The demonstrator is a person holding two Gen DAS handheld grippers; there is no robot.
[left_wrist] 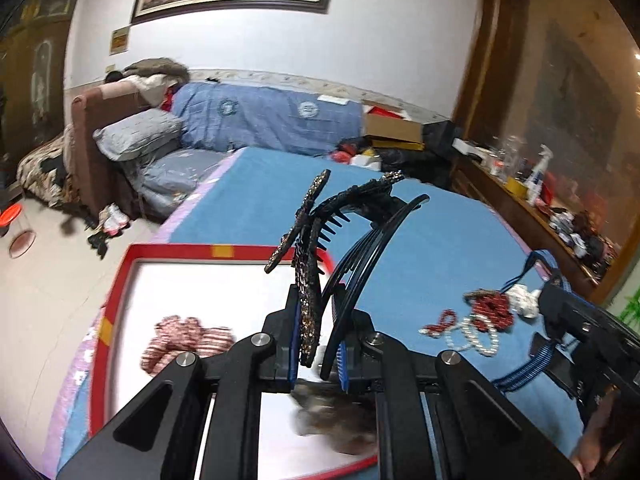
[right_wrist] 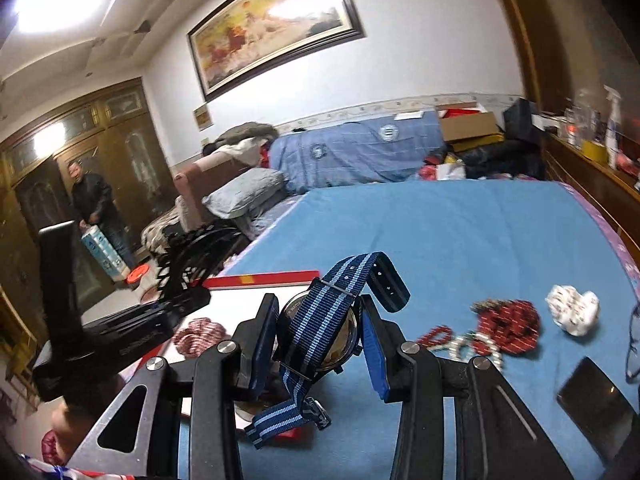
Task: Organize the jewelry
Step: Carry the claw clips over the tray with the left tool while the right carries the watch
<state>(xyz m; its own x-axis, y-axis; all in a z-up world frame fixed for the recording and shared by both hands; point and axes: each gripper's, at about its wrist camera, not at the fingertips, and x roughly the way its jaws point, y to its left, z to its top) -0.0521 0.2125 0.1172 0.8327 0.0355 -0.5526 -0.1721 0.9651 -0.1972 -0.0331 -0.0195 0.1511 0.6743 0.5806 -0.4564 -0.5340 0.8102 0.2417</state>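
My left gripper (left_wrist: 318,332) is shut on a black hair clip with a beaded bow (left_wrist: 320,232) and holds it above the red-rimmed white tray (left_wrist: 168,250). My right gripper (right_wrist: 320,332) is shut on a wristwatch with a blue striped strap (right_wrist: 320,320), held above the blue bed near the tray's edge (right_wrist: 264,279). A red checked scrunchie (left_wrist: 186,342) lies in the tray and shows in the right wrist view (right_wrist: 200,338) too. A blurred brownish item (left_wrist: 336,424) lies in the tray under the left gripper.
On the blue bedspread (right_wrist: 460,240) to the right lie red beads (right_wrist: 434,334), a pearl string (left_wrist: 478,338), a red scrunchie (right_wrist: 508,326), a white scrunchie (right_wrist: 574,310) and a dark phone (right_wrist: 596,404). A person (right_wrist: 94,204) stands by the wardrobe at far left.
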